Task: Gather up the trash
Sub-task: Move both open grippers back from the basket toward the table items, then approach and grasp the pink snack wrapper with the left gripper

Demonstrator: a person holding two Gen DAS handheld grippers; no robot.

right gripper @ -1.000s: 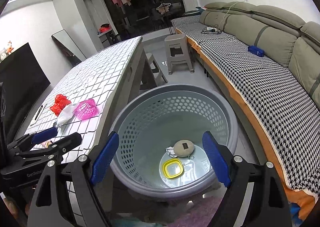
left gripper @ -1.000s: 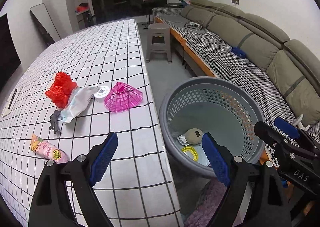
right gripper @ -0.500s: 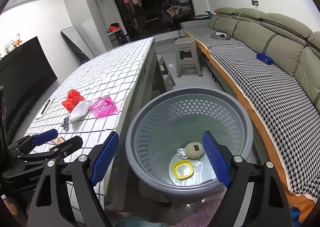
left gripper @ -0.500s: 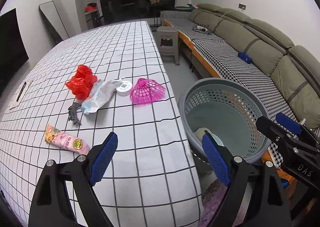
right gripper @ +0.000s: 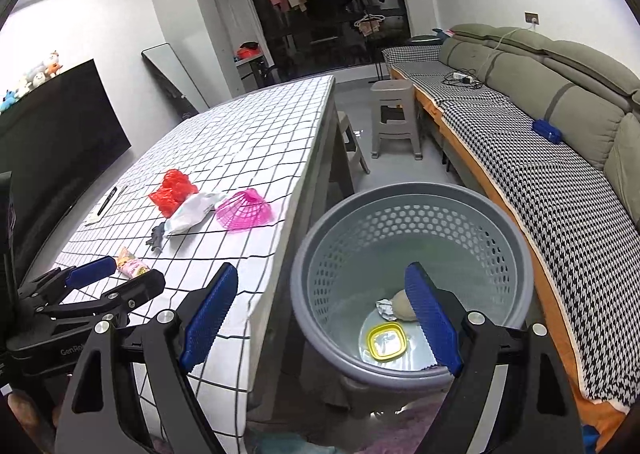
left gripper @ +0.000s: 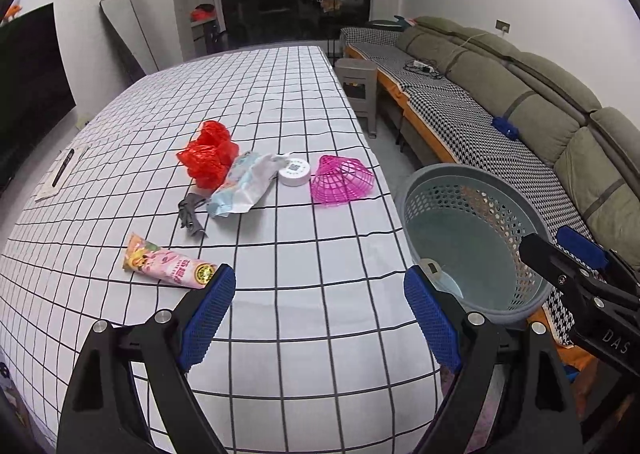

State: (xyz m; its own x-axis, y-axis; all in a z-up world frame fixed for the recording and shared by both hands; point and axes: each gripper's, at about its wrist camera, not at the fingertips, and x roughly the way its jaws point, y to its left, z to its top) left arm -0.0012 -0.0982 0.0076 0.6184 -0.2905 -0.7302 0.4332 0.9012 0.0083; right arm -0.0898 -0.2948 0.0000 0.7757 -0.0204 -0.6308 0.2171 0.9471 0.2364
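Trash lies scattered on the white grid-patterned worktop [left gripper: 280, 114]: a pink printed snack tube [left gripper: 170, 268], a red crumpled plastic bag [left gripper: 210, 154] and a pink plastic mesh basket [left gripper: 342, 181]. Both the left gripper [left gripper: 318, 304] and right gripper [right gripper: 320, 312] are empty, fingers apart. Judging by position, the left one reaches next for the tube, then carries it to the grey perforated bin [right gripper: 412, 282]. "DAS" and "GenRo" mark the grippers.
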